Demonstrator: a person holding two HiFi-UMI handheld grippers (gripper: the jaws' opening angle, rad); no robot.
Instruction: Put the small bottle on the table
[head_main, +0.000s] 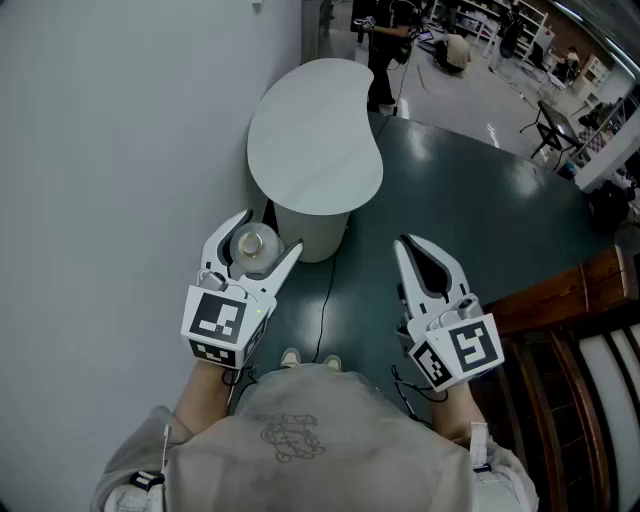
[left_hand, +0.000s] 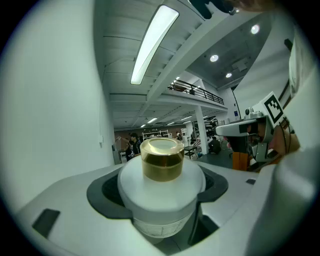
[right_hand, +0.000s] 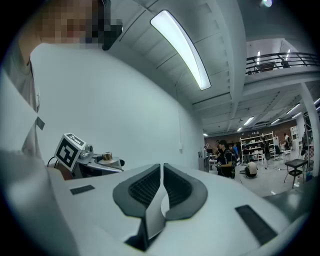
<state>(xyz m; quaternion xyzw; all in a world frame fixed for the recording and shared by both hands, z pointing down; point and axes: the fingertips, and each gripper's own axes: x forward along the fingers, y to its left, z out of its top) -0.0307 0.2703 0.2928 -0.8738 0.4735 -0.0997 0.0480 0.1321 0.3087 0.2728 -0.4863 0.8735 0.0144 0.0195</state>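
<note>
**Bottle gripped, not yet on table**

We have the small bottle (left_hand: 161, 185) clamped upright in the left gripper (head_main: 273, 228), near the white table (head_main: 300, 110) rim, not above its top. Right gripper (head_main: 402, 243) is closed and empty. Placing and release remain.

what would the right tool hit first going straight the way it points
Nothing close: the shut right tool points over open dark floor, right of the white table. Depth is hard to judge.
</note>
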